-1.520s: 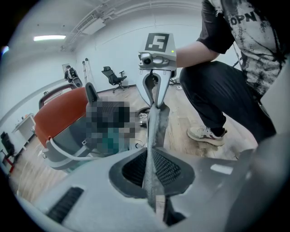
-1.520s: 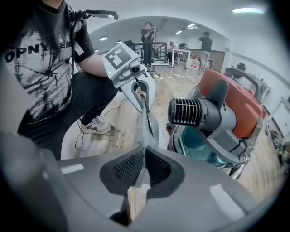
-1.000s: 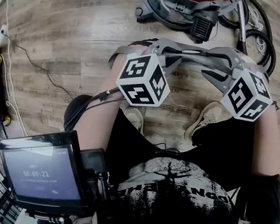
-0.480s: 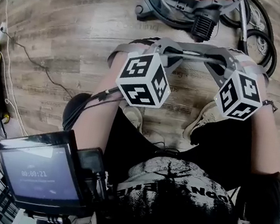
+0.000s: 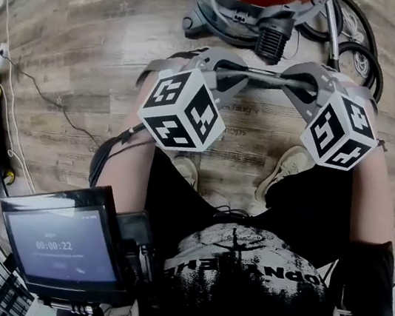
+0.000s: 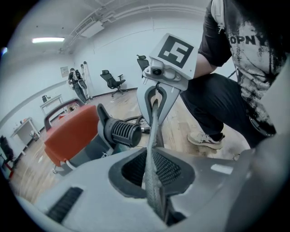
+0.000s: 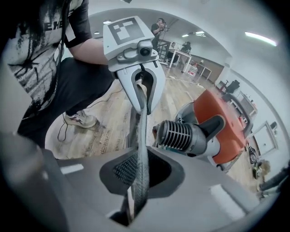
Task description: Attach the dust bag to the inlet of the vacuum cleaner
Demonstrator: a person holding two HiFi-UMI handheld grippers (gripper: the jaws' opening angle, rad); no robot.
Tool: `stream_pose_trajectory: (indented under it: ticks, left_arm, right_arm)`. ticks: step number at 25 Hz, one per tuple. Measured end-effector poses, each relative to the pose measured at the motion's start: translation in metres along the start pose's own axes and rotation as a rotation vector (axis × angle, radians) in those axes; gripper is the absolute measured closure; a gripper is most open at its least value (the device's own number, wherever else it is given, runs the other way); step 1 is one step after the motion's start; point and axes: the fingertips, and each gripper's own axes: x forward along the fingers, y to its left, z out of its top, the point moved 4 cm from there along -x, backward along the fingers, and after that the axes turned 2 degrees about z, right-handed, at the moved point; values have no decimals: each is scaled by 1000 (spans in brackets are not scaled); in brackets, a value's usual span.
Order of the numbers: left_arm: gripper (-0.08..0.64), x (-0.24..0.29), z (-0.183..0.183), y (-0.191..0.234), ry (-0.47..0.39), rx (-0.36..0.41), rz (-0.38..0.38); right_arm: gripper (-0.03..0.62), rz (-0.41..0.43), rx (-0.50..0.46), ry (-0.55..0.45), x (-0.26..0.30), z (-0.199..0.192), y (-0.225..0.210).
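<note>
Barely started tbh: left gripper (image 6: 152, 174) and right gripper (image 7: 140, 174) (its jaws have just been closing) both pinch the dust bag (image 6: 152, 136) stretched between them, near the vacuum inlet (image 5: 271, 42) at top centre, nothing attached yet

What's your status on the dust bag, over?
Left gripper shut on dust bag. Right gripper: jaws just closed further onto its other end. Bag apart from vacuum cleaner, unattached. Nothing between them.
</note>
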Motion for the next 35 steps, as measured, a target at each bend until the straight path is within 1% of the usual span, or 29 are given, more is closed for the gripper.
stream_pose_trajectory:
  ticks: [3, 5, 9, 13, 15, 18, 22, 24, 26, 28, 30, 32, 35]
  left_arm:
    - [523, -13, 14, 14, -15, 9, 40]
    - [522, -17, 22, 19, -12, 20, 40]
    - [520, -16, 29, 30, 25, 66, -2]
    - [517, -12, 25, 41, 56, 80, -46]
    - [512, -9, 21, 48, 62, 70, -50]
    - [508, -7, 17, 54, 48, 34, -43]
    - [511, -5, 24, 48, 22, 11, -53]
    - [514, -6, 25, 46, 17, 8, -55]
    - [518, -6, 23, 43, 12, -1, -57]
    - [526, -2, 20, 35, 13, -8, -72]
    - [528, 1, 19, 29, 23, 13, -80]
    - [529, -3, 19, 31, 26, 41, -77]
    - [526, -21, 22, 42, 17, 49, -61]
  right_arm:
    - [565, -18, 44, -43, -16, 7, -13]
    - [566, -19, 66, -56, -25, 9, -18]
    - [566, -11, 68, -36, -30, 9, -23]
    - [566, 12, 108, -3, -23, 9, -29]
    - [566, 26, 132, 14, -17, 10, -34]
    - [566, 69, 154, 0, -14, 11, -41]
    - [565, 94, 142, -33, -21, 4, -42]
    - [563, 88, 123, -52, -22, 3, -43]
    - [563, 63, 98, -54, -22, 3, -44]
    - [563, 35, 70, -29, -21, 1, -40]
    - [563, 20, 54, -7, -20, -1, -37]
    - [565, 9, 58, -14, -22, 3, -36]
    - [566, -19, 76, -60, -28, 18, -37]
